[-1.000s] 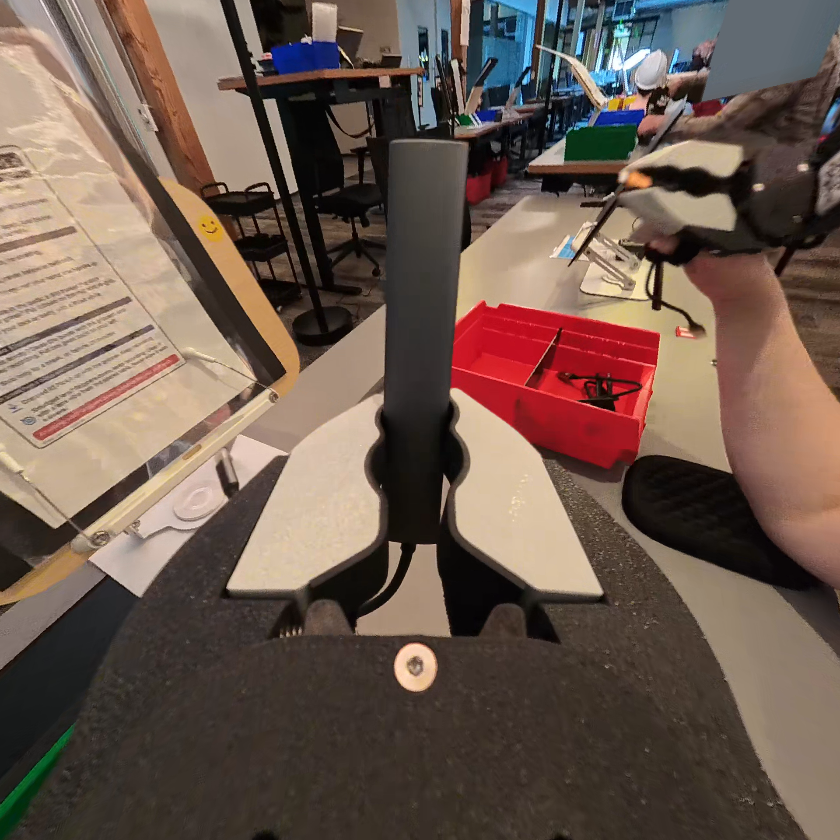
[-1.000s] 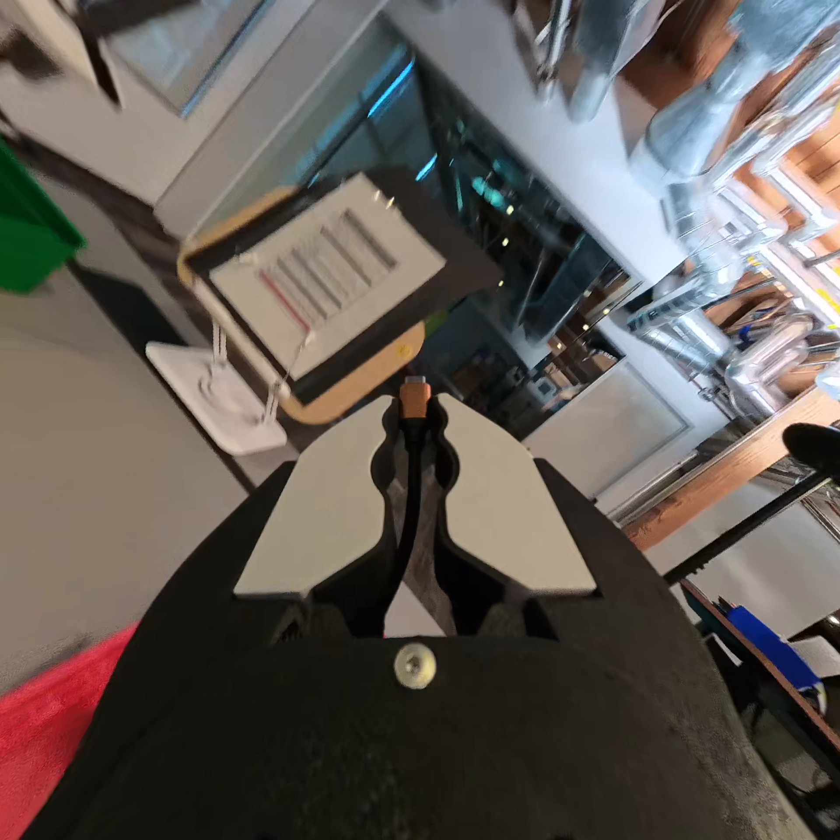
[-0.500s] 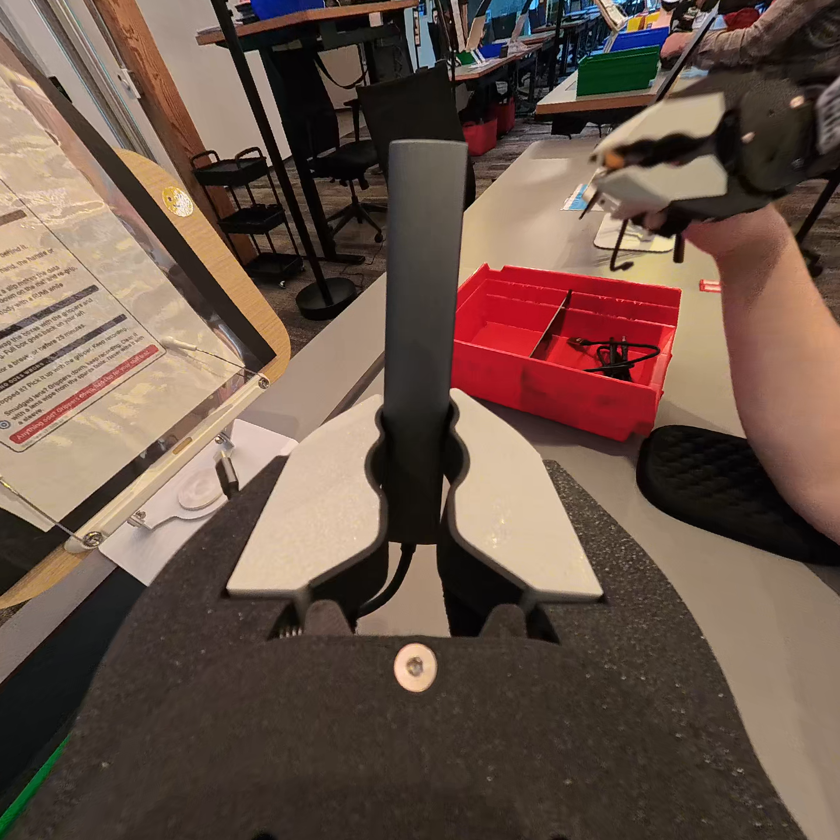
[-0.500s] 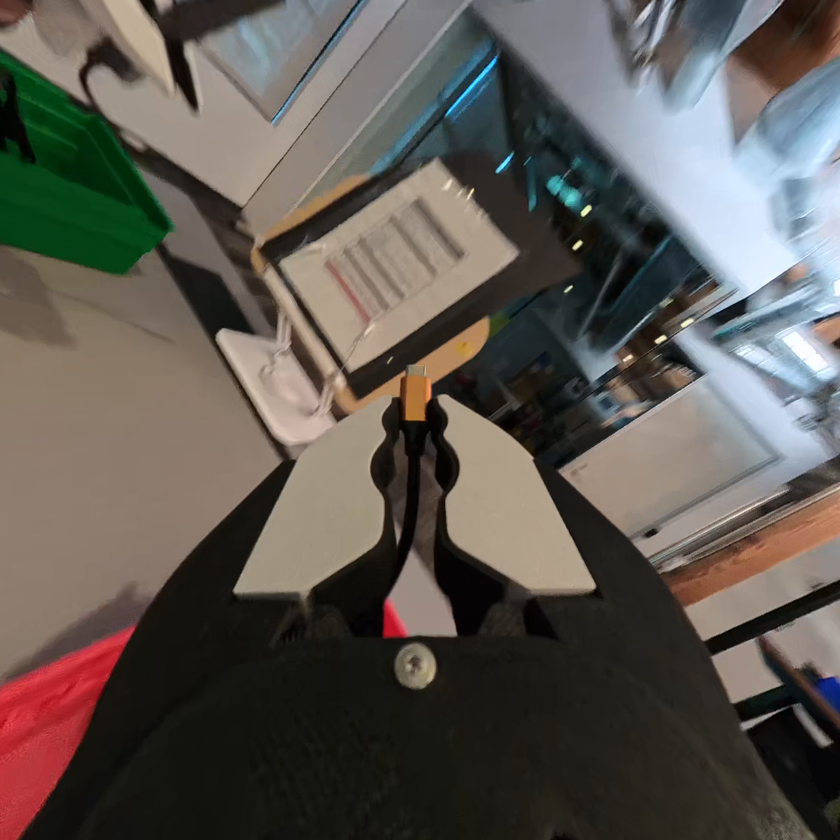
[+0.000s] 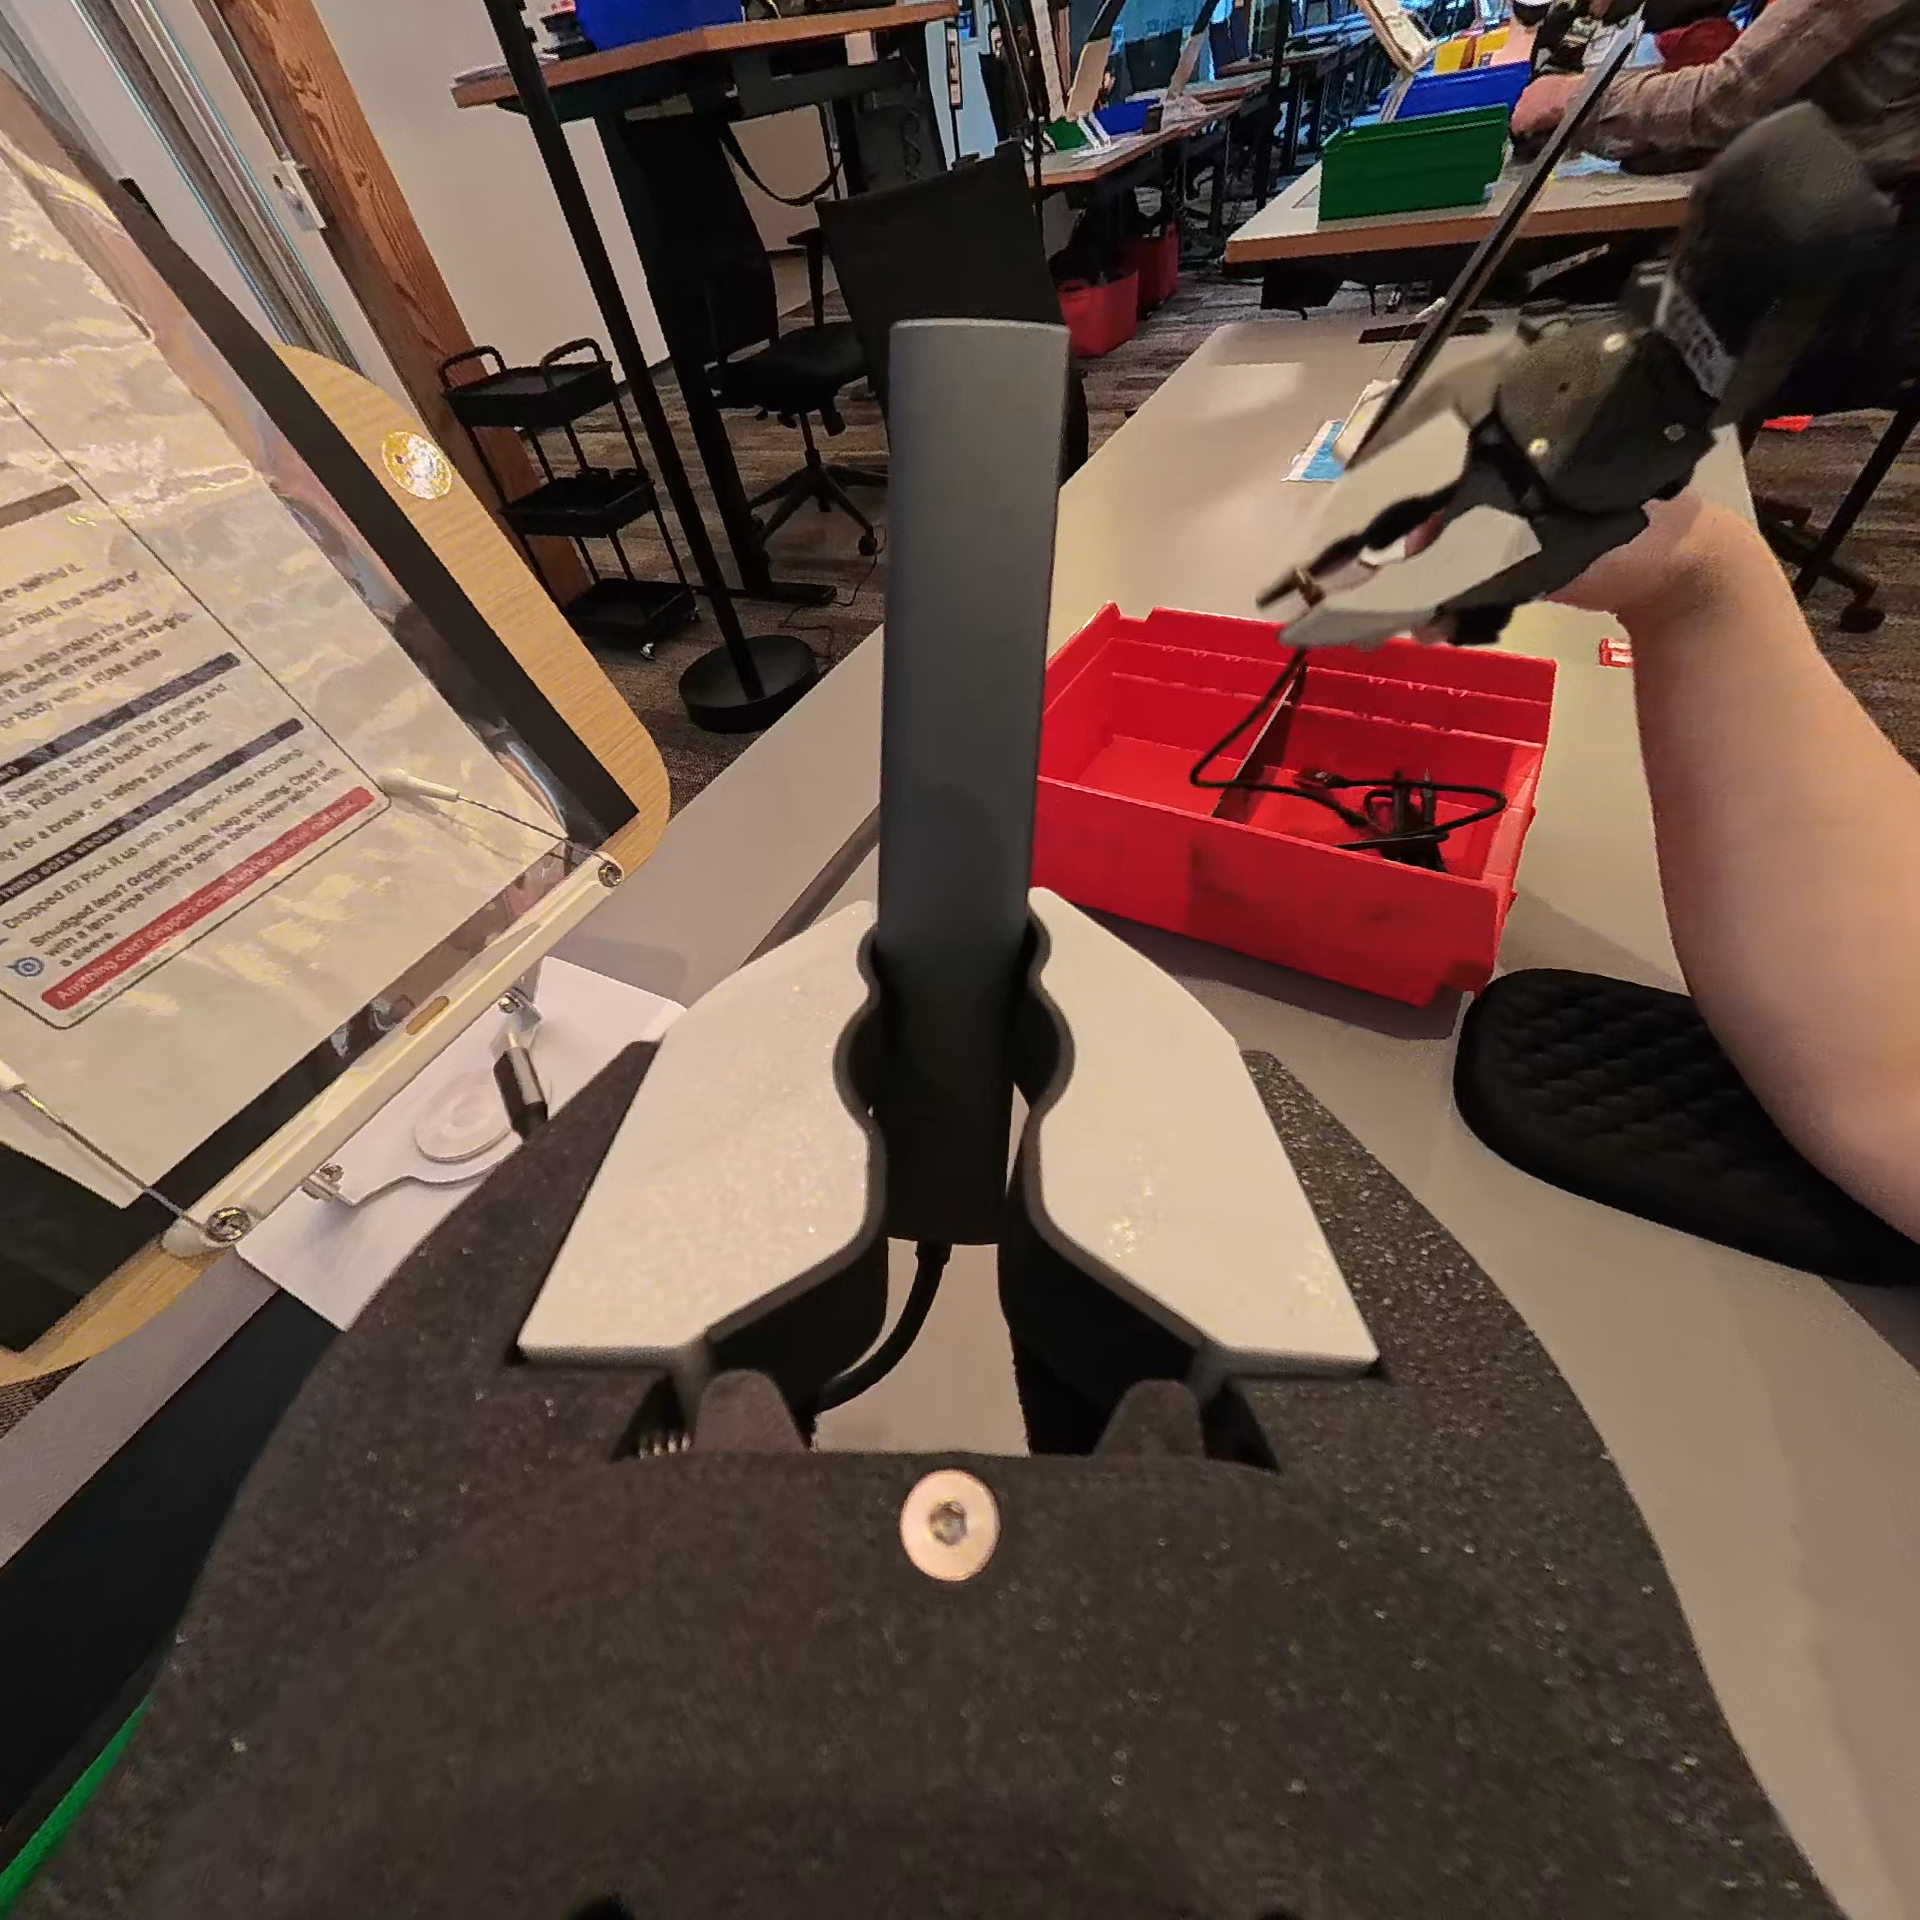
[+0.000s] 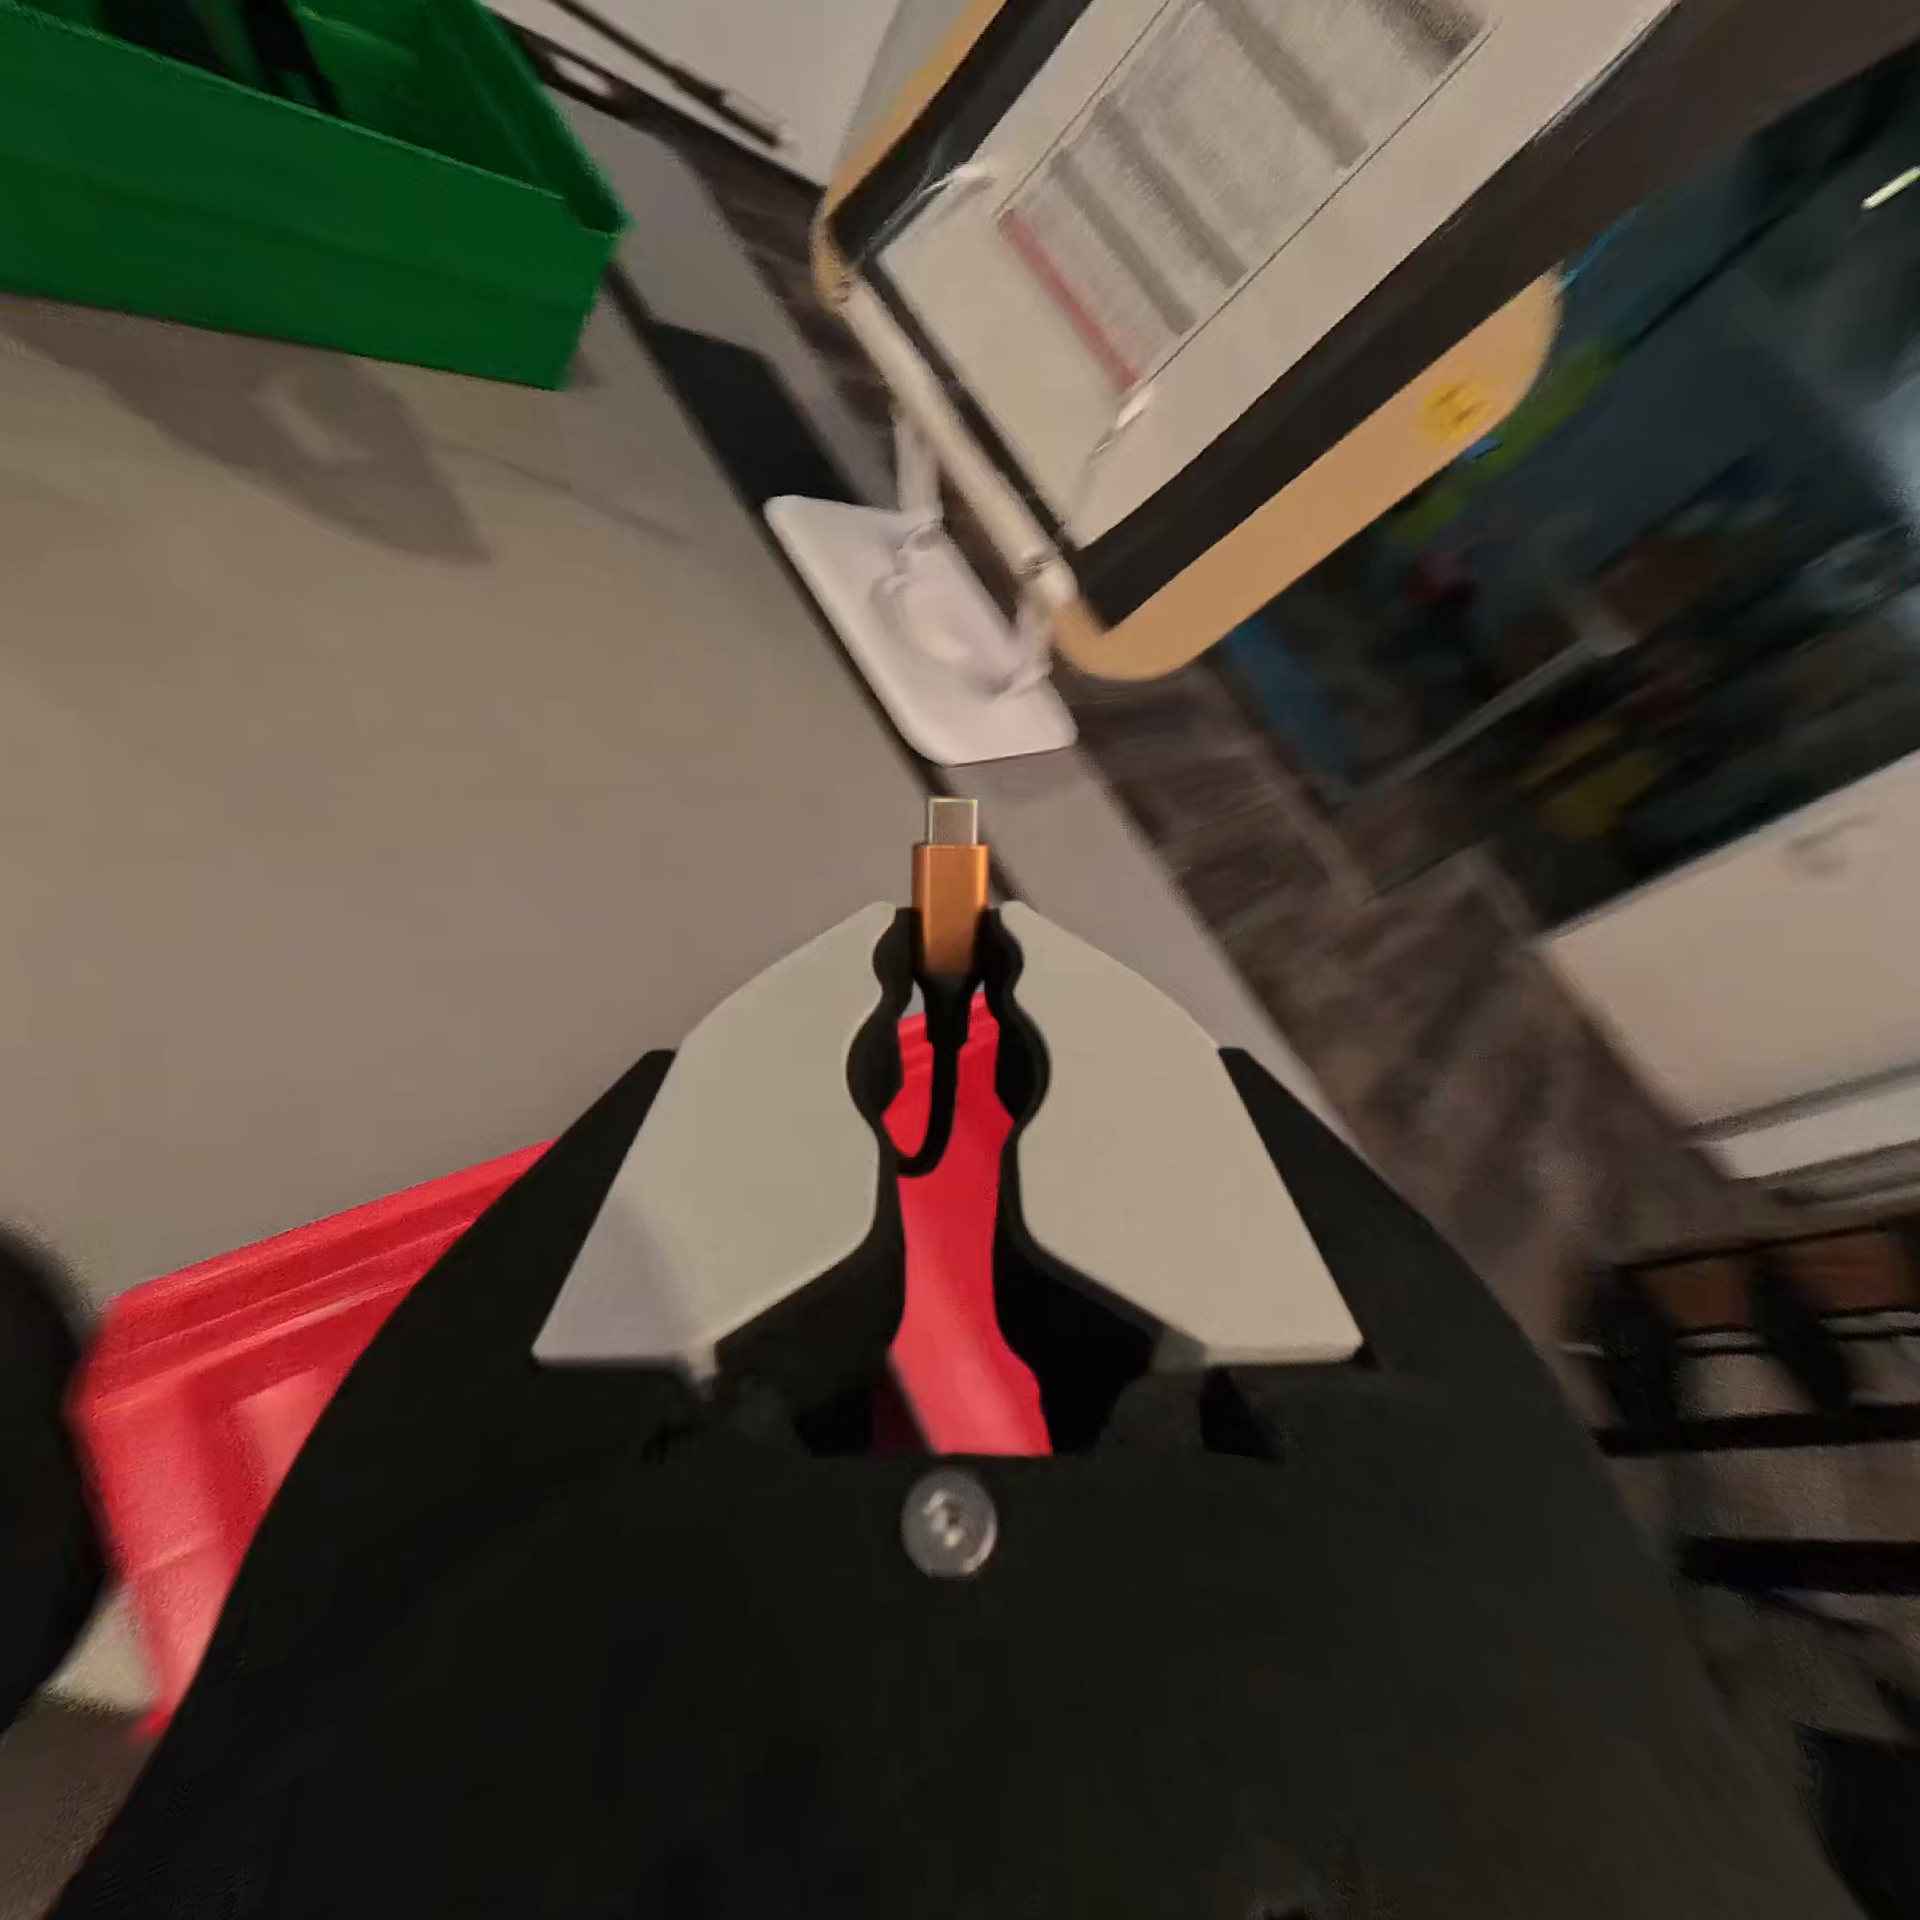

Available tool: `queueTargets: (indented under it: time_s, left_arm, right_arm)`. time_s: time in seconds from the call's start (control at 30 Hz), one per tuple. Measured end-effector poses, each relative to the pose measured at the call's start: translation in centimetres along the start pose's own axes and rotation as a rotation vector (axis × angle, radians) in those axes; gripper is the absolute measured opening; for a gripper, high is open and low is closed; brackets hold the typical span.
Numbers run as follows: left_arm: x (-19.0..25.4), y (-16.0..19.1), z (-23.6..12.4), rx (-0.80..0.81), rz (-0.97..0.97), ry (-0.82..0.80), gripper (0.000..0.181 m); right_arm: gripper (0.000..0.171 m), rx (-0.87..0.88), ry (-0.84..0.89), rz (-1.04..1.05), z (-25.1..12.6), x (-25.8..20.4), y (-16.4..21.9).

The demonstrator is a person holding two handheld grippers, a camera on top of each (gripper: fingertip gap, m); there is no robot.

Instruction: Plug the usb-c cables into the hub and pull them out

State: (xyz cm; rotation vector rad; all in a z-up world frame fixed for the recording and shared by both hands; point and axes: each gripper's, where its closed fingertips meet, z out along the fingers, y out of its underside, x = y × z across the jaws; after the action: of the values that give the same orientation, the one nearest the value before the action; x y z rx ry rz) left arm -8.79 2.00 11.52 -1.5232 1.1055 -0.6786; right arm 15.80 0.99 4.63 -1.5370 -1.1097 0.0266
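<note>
My left gripper is shut on a long dark grey hub that sticks up out of the jaws, its short black lead hanging below. My right gripper is shut on a usb-c cable with an orange plug; the metal tip points forward. In the left wrist view the right gripper hovers above the red bin, to the right of the hub, apart from it. The black cable trails from it down into the bin, where more black cables lie.
A framed instruction sheet on a white stand stands at the left of the grey table. A black quilted pad lies under the person's forearm. A green bin sits farther off. Other desks and chairs fill the background. One gripper's finger ends stand about 25 cm off the other's.
The right gripper has swung down and toward the hub with the orange plug, now low over the red bin. The left gripper has tilted down a little, still holding the hub.
</note>
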Motion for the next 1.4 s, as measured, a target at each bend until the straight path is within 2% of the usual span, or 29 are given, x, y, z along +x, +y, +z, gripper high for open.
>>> queueTargets:
  time_s: [0.1,0.23,0.4,0.5,0.8,0.9,1.0,1.17,1.4]
  left_arm:
    - [0.0,0.1,0.0,-0.004,-0.002,-0.001,0.019]
    - [0.2,0.2,0.3,-0.014,0.006,0.0,0.019]
    - [0.6,0.5,0.7,-0.032,0.018,0.005,0.019]
    - [0.7,0.7,0.9,-0.041,0.02,0.005,0.019]
    - [0.8,0.7,0.9,-0.049,0.029,0.003,0.019]
    - [0.7,0.7,0.9,-0.051,0.028,-0.001,0.019]
    - [0.7,0.7,0.8,-0.053,0.028,-0.003,0.019]
    - [0.9,0.8,0.9,-0.06,0.035,0.0,0.019]
    - [1.0,0.8,0.9,-0.061,0.04,-0.003,0.019]
  right_arm:
    - [0.014,-0.079,-0.229,0.202,0.0,-3.1,2.7]
    - [0.014,-0.451,-0.311,0.373,-0.6,-5.2,9.5]
    - [0.013,-0.546,-0.574,0.63,-2.0,-9.9,10.4]
    - [0.013,-0.584,-0.69,0.699,-2.6,-12.0,10.5]
    - [0.014,-0.773,-0.539,0.885,-4.7,-11.3,13.9]
    - [0.014,-0.84,-0.498,0.906,-6.4,-11.6,13.5]
    - [0.013,-0.838,-0.483,0.899,-7.2,-11.9,12.3]
    - [0.013,-0.83,-0.488,0.85,-7.8,-12.4,10.6]
    - [0.013,-0.86,-0.51,0.886,-8.6,-13.4,9.7]
